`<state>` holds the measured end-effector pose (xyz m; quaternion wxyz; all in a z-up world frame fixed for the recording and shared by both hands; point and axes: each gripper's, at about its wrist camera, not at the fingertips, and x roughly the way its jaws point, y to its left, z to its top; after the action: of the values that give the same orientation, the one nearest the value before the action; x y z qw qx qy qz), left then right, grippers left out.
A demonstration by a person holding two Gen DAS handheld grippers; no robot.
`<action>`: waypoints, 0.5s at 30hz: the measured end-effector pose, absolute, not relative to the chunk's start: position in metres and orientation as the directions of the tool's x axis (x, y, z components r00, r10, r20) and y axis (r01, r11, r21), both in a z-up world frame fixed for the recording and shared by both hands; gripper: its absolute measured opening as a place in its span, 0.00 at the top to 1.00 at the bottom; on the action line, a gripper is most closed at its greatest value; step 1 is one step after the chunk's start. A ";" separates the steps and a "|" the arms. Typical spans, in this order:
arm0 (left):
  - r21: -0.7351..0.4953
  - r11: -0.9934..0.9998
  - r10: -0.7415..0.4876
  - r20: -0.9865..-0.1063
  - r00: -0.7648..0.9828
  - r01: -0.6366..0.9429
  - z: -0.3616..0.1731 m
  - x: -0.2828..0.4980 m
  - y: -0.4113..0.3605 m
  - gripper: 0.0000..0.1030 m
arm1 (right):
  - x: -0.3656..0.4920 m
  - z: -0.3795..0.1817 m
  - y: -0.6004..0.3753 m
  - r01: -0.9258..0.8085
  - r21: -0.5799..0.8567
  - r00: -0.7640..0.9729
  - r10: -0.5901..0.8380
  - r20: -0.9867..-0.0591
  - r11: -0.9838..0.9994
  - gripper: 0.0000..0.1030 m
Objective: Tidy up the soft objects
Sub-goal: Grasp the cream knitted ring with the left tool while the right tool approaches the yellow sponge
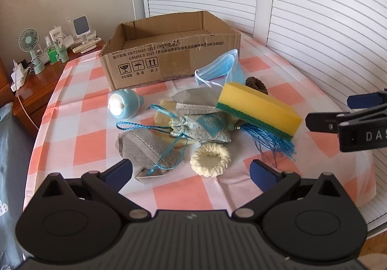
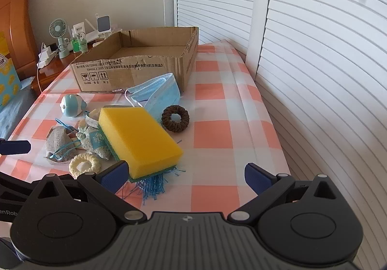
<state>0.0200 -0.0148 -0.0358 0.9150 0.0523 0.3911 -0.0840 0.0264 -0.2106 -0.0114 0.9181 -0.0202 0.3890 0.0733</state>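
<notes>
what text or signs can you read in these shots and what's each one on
"GB/T29601 2013", then blurred Chinese: cardboard box front wall.
"GB4806.9 2023", then blurred Chinese: same wall, line below.
Fragile, umbrella and up-arrow signs; captions too small: box's lower left.
"DAS", cut off: right hand-held gripper.
"en Rob", cut off: left hand-held gripper.

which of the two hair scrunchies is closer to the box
The brown scrunchie, beside the blue mask; the cream scrunchie lies farther from the box.

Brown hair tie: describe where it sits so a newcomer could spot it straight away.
Start at the cardboard box at the back of the checked tablecloth. In front of its right corner lies a blue face mask, and just right of the yellow sponge is the brown hair tie. It is a dark, ridged ring lying flat, unlike the cream ring on the pile's left.
</notes>
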 end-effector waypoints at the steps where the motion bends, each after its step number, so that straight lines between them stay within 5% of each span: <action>1: 0.034 0.979 -0.116 -0.724 0.680 0.203 -0.037 0.021 -0.016 0.01 | 0.027 -0.013 -0.212 -0.148 0.022 0.686 0.119 -0.718 0.989 0.00; 15: -0.011 0.936 -0.260 -0.696 0.669 0.352 -0.045 0.030 -0.037 0.08 | 0.043 -0.030 -0.232 -0.128 0.052 0.670 0.125 -0.731 0.990 0.00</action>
<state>0.0297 -0.0366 -0.0449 0.9114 0.0619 0.3706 -0.1678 0.0425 -0.2316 -0.0296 0.9139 -0.0021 0.4000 0.0693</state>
